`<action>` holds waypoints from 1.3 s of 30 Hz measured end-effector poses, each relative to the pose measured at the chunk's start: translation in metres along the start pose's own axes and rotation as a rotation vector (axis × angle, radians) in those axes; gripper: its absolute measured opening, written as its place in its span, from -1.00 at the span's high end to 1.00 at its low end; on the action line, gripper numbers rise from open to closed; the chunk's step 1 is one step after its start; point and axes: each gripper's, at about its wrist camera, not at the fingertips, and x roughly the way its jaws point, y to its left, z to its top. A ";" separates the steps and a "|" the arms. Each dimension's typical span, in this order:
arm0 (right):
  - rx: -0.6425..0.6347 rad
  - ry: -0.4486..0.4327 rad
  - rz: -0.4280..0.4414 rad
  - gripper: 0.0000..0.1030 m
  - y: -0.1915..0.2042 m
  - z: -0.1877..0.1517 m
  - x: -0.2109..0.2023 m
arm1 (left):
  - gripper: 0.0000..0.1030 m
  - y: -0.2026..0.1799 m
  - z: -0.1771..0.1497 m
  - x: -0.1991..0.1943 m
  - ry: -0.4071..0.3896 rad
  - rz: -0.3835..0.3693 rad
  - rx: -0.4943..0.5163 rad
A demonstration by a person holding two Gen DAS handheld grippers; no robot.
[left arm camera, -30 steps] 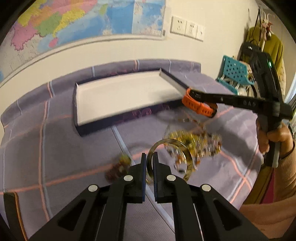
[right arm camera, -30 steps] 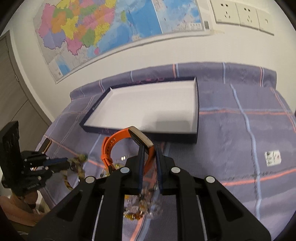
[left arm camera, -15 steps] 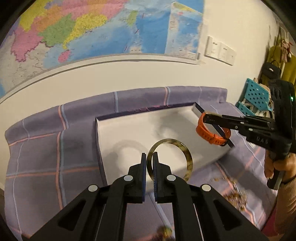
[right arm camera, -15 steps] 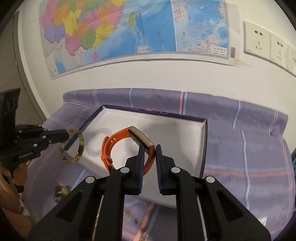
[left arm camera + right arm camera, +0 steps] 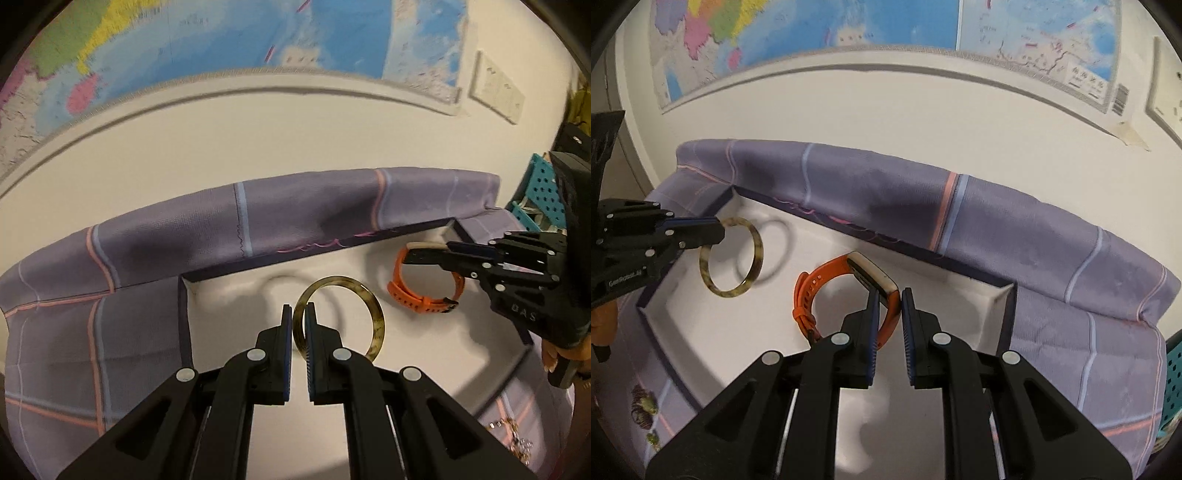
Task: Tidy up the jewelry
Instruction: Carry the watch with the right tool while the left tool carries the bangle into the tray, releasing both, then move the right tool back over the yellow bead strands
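My left gripper (image 5: 298,311) is shut on the rim of a tortoiseshell bangle (image 5: 375,315), which hangs over the left part of the white tray (image 5: 229,325). From the right wrist view the same bangle (image 5: 753,273) sticks out of the left gripper (image 5: 714,230) at the tray's far left corner. My right gripper (image 5: 889,297) is shut on an orange-strapped watch (image 5: 809,295) with a beige case, held above the tray's middle. The left wrist view shows that watch (image 5: 406,295) in the right gripper (image 5: 410,254) near the tray's far right corner.
The tray has dark blue walls (image 5: 1006,321) and lies on a purple checked cloth (image 5: 1071,295) against a white wall with a map. Loose jewelry lies on the cloth in front of the tray (image 5: 517,443) (image 5: 642,406). A teal perforated basket (image 5: 543,192) stands at the right.
Both grippers have travelled forward from the jewelry pile to over the tray, carrying the bangle and the watch. The pile has dropped out to the frame edges.
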 end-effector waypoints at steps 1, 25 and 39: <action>-0.002 0.006 0.002 0.76 -0.001 0.002 0.003 | 0.91 0.002 0.003 0.007 0.012 0.003 -0.002; 0.101 -0.080 -0.001 0.22 -0.015 -0.015 -0.043 | 0.32 0.007 0.010 -0.003 -0.009 0.074 0.000; -0.042 -0.068 0.193 0.09 0.073 -0.123 -0.125 | -0.01 -0.017 -0.096 -0.093 -0.104 -0.064 0.059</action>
